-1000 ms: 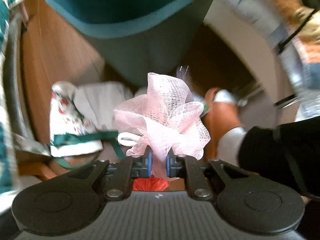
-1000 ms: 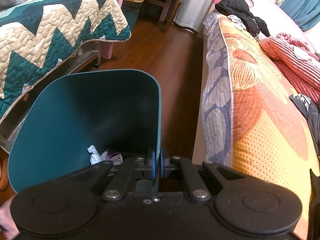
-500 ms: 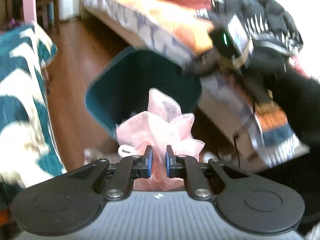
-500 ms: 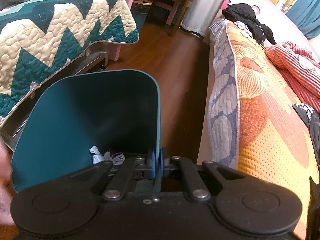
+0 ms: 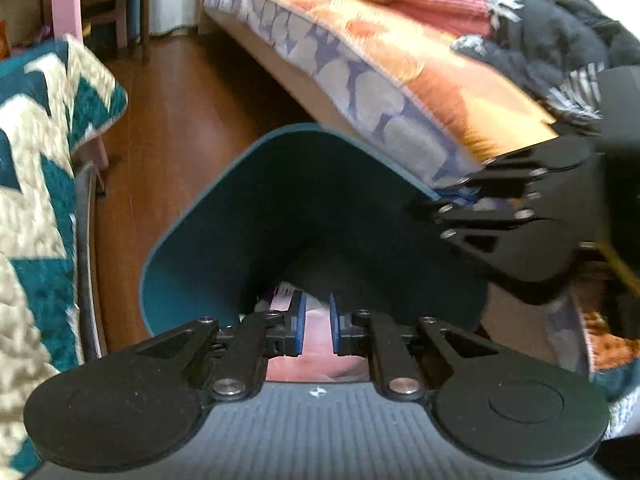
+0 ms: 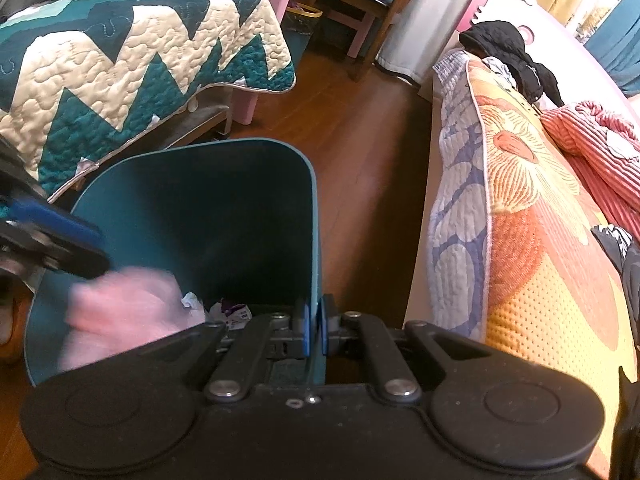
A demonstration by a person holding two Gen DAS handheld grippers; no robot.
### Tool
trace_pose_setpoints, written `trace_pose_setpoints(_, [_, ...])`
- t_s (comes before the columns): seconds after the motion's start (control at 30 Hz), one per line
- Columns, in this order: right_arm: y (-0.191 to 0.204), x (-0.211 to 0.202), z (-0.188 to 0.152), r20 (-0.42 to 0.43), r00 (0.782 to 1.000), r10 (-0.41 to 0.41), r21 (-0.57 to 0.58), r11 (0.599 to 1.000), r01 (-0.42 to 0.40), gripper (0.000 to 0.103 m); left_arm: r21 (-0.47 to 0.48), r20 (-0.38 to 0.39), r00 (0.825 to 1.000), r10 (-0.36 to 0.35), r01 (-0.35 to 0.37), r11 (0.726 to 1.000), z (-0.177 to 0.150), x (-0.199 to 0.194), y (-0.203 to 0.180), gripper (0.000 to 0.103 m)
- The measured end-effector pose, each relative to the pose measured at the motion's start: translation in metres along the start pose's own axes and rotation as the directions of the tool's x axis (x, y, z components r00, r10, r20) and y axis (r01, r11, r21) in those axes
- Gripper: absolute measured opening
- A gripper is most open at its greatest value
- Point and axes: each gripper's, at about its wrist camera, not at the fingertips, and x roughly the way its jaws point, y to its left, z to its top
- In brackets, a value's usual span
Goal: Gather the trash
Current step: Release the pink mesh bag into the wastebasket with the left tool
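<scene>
Two tools work at one teal plastic trash bin (image 6: 248, 216), which stands on the brown wooden floor (image 6: 360, 152) between two beds. The right tool (image 6: 315, 330) has its blue pads pressed together on the near right wall of the bin's rim, gripping it. The left tool (image 5: 317, 330) sits over the bin's open mouth, its blue pads a narrow gap apart with the pink mesh bath pouf (image 5: 316, 354) between and just below them; whether the pads are pinching the mesh or it hangs loose, I cannot tell. In the right wrist view the pouf (image 6: 124, 312) is a blurred pink mass inside the bin's left half, directly under the tip of the left tool (image 6: 56, 240), which enters from the left. Beyond the pouf, on the bin's bottom just ahead of the right tool, lie crumpled white and purple paper scraps (image 6: 224, 310). Left of the bin hangs a teal and cream zigzag quilt (image 6: 120, 60); to the right of the right tool runs a bed covered by an orange flower-print quilt (image 6: 532, 220) with red striped fabric (image 6: 600, 140) on top.
</scene>
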Motion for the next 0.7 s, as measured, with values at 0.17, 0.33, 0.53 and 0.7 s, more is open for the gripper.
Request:
trace_pose_setpoints(0.17, [0.000,0.000,0.000,-0.001,1.000,-0.002,0.003,1.000,0.002,0.006,-0.043,-0.067,0.998,0.001,-0.003,0.999,-0.006,0.027,0.004,0.012])
trace_pose_setpoints(0.33, [-0.001,0.001,0.001,-0.002,1.000,-0.004,0.007,1.000,0.004,0.006,-0.051,-0.076,0.997,-0.024,0.020,0.998,-0.015,0.020,0.008,0.013])
trace_pose_setpoints(0.53, [-0.003,0.002,0.001,-0.006,1.000,-0.004,0.013,1.000,0.004,0.006,-0.031,-0.052,0.998,-0.033,0.032,0.999,-0.027,-0.001,0.008,0.030])
trace_pose_setpoints(0.7, [-0.004,0.004,0.001,-0.008,1.000,-0.007,0.021,1.000,0.008,0.006,-0.031,-0.006,0.999,-0.040,0.039,0.999,-0.035,-0.021,0.011,0.071])
